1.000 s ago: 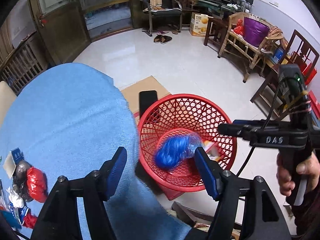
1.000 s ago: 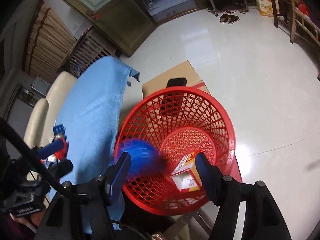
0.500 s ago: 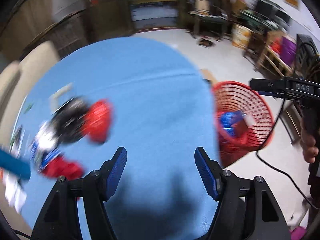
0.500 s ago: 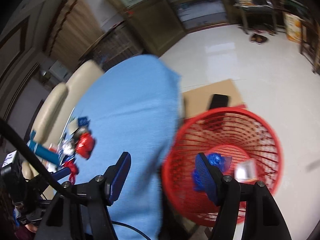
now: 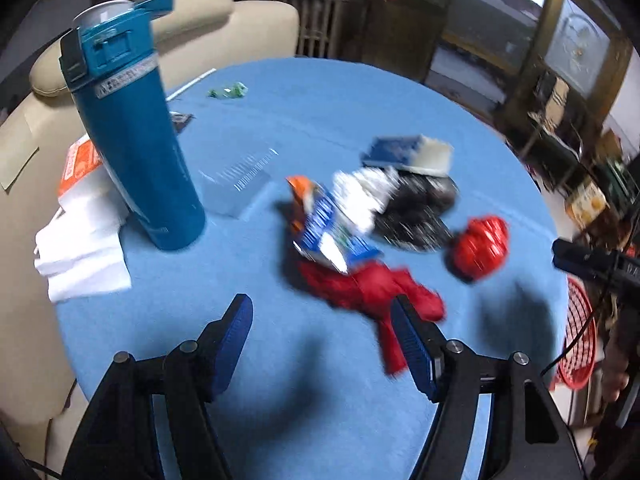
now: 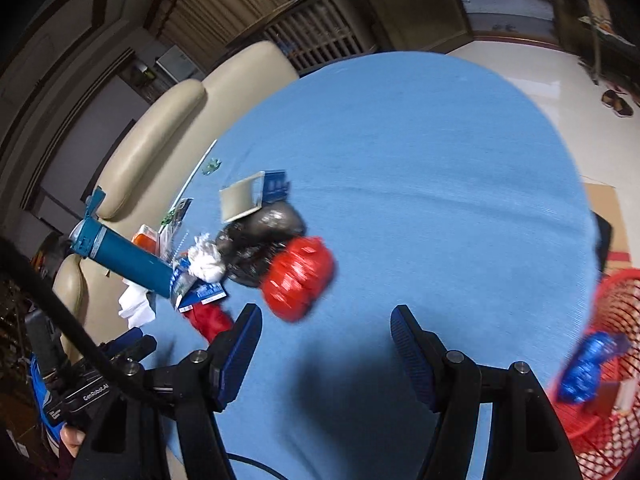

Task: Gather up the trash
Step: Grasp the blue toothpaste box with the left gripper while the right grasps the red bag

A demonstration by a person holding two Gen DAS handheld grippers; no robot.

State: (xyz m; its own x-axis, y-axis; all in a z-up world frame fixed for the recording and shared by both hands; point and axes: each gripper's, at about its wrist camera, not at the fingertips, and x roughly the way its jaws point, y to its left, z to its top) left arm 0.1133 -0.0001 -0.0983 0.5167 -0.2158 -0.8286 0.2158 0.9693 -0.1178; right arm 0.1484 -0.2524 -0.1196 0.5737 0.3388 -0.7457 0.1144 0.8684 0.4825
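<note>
Trash lies heaped on the round bench under its blue cloth (image 5: 320, 104), as we see through the left wrist camera. Our left tool (image 5: 322, 340) hangs above the cloth with its blue pads wide apart and nothing between them. A crumpled red plastic wrapper (image 5: 372, 288) lies at one o'clock from the tool, its tail passing behind the right pad. Beyond it, toward twelve o'clock, a blue and white printed packet (image 5: 332, 232) overlaps a wad of white tissue (image 5: 360, 196) and a crinkled black bag (image 5: 416, 216). A red foil ball (image 5: 480, 248) sits at two o'clock, apart from the heap. A tall teal bottle with a flip lid (image 5: 136, 140) stands upright at ten o'clock, just beside folded white paper (image 5: 84, 256). At the right edge we see a sliver of the red mesh plastic basket (image 5: 580, 344).

From the right wrist camera, our right tool (image 6: 326, 340) is likewise wide and empty over bare blue cloth. The red foil ball (image 6: 298, 276) lies at eleven o'clock, touching the black bag (image 6: 260, 240). The teal bottle (image 6: 120, 254) shows at nine o'clock. At three o'clock, off the bench edge, the red mesh basket (image 6: 616, 308) holds a blue crumpled wrapper (image 6: 588, 368), blurred.
</note>
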